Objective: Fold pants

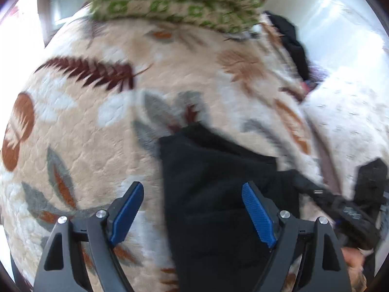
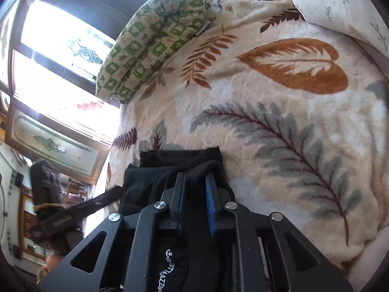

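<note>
The right gripper (image 2: 195, 182) is clenched on the black pants (image 2: 175, 168) lying on a leaf-patterned blanket (image 2: 279, 102); the left gripper (image 1: 192, 209) hangs spread wide above them, grasping nothing, a green checked cushion (image 1: 170, 0) far behind.

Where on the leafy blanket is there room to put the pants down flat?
Free: the leafy blanket between black pants, green checked cushion and white pillow. Crowded: near the cushion, and around the pants, pinched by the right gripper.
</note>
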Demonstrator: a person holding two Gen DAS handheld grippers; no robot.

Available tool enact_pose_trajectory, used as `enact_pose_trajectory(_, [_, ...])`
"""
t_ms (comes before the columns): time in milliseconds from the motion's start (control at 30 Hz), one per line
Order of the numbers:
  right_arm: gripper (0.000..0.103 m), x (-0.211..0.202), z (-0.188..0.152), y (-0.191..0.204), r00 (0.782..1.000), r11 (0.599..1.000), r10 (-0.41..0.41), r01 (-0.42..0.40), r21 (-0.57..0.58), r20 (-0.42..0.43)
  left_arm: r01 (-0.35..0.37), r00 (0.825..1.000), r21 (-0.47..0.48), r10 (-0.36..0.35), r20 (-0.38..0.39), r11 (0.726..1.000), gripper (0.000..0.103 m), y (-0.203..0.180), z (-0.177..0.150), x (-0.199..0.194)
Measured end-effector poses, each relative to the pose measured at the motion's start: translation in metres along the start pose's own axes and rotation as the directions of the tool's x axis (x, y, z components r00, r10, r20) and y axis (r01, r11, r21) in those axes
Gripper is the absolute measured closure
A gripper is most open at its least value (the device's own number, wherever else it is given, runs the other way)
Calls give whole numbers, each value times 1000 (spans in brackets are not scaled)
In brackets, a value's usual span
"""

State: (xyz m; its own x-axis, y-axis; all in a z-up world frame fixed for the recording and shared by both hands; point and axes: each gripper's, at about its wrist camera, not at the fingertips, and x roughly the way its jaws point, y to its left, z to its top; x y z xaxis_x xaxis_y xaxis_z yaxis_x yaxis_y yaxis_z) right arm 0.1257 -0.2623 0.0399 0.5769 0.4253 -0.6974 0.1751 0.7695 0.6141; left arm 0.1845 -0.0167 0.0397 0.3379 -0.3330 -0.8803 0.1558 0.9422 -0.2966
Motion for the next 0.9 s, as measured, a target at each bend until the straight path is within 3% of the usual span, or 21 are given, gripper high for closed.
enact_pose_trajectory(67, [93, -2, 0, 1, 999, 1000, -23, 24, -18, 24, -35, 999, -26, 34, -15, 999, 16, 11, -6, 13])
enact_pose_trajectory(133, [93, -1, -1, -4, 998, 999, -51, 51, -4, 44, 4, 1000, -75, -4, -2, 997, 15, 24, -13, 19])
enact_pose_trajectory(333, [92, 11, -7, -16, 993, 993, -118, 118, -18, 33, -28, 999, -38, 29, 26, 999, 12, 17, -13, 19])
enact_pose_trajectory(433, [79, 2, -6, -7, 987, 985, -158, 160, -61, 42, -6, 999, -63, 8, 42, 998, 14, 21, -15, 8])
enact_pose_trajectory(467, [73, -3, -5, -3, 985, 984, -161, 165, -70, 53, -6, 998, -54, 10, 58, 999, 14, 19, -16, 1])
enact_pose_trajectory(633, [73, -33, -29, 26, 985, 976, -147, 159, -148, 91, -2, 989, 33, -3, 147, 999, 14, 5, -44, -35])
enact_pose_trajectory(833, [73, -28, -66, 36, 981, 963, -191, 193, -186, 30, -83, 990, 124, 67, 123, 989, 14, -5, -77, -32])
enact_pose_trajectory(900, [73, -24, -76, 36, 977, 955, -214, 214, -205, 22, -76, 991, 96, 64, 120, 992, 13, 2, -85, -28])
